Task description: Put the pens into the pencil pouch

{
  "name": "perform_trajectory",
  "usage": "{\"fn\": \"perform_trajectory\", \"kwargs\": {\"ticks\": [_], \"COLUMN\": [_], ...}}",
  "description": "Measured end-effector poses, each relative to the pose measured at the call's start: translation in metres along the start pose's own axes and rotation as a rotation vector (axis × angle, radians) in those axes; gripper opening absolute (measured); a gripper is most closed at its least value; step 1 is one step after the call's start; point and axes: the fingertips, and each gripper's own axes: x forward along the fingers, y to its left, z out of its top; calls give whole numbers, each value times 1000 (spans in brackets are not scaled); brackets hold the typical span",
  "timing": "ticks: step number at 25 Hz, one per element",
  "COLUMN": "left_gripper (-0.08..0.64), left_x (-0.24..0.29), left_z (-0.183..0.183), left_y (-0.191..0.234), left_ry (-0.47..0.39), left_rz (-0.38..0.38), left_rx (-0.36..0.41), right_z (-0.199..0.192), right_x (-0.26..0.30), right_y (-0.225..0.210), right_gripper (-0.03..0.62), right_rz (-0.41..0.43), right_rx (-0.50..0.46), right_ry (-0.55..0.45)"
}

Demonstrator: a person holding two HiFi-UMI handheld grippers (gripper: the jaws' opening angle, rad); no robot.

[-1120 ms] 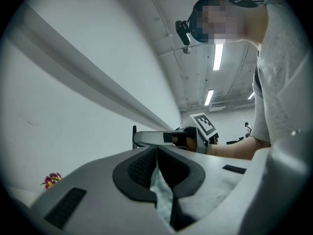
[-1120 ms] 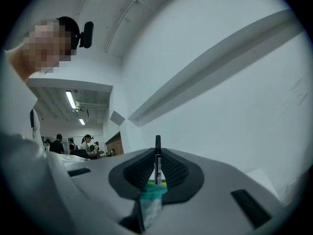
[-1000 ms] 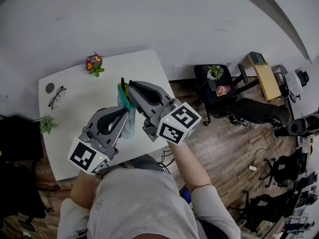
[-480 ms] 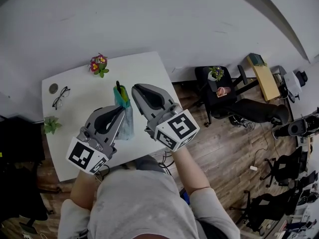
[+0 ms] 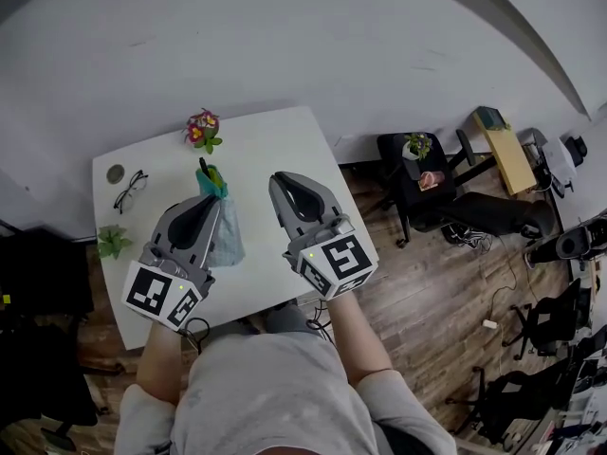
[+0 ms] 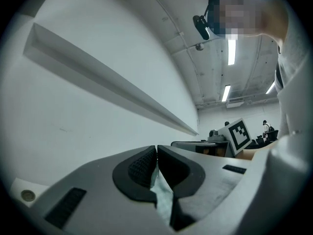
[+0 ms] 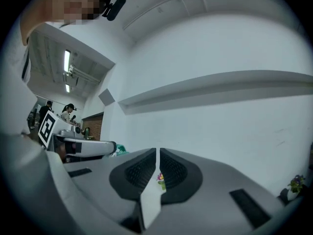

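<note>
In the head view a translucent pencil pouch [image 5: 225, 240] with a teal top edge hangs over the white table [image 5: 261, 154]. A dark pen [image 5: 202, 167] and a green one stick out of its top. My left gripper [image 5: 201, 209] is shut on the pouch's side; in the left gripper view pale pouch fabric [image 6: 161, 192] is pinched between the jaws of the left gripper [image 6: 156, 150]. My right gripper [image 5: 284, 182] is to the right of the pouch, apart from it. In the right gripper view the right gripper [image 7: 157, 154] is shut with nothing between the jaws.
On the table stand a flower pot [image 5: 202, 127] at the back, glasses [image 5: 130, 190] and a small round disc [image 5: 115, 173] at the left, and a green plant [image 5: 114, 243] at the left edge. Office chairs [image 5: 427, 183] stand right of the table.
The right gripper has drawn away from the pouch's top to the right. The left gripper keeps its hold on the pouch, which now sits further left in view.
</note>
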Motion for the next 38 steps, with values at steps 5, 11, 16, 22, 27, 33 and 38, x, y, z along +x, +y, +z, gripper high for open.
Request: {"fn": "perform_trajectory", "kwargs": {"ticks": [5,11,16,22,27,33,38], "left_gripper": [34,34,34,34,34,34,34], "left_x": [-11,-22,-27,-32,-35,-37,-38], "left_z": [7,18,23,26,27,27,26], "left_y": [18,29,26,12,-2,-19,-32], "left_ry": [-15,-50,-69,-82,-96,-104,-107], "left_rz": [97,211,290,360,401,428,435], "left_rx": [8,6,5,23,29,42,42], "right_z": [5,11,12,7,10,7,9], "right_x": [-7,-23,-41,-61,-76,-93,-104], "right_y": [-9,-23,-35,-44,-45,-46,-51], "right_gripper": [43,43,43,43,43,43,43], "right_rz": [-47,-81,-92,-85,-74,-52,-63], "right_rx": [-26,-80,-105,-103,-106,-90,-74], "right_ry": [-19,-23,-21,-26,-27,-60,-74]}}
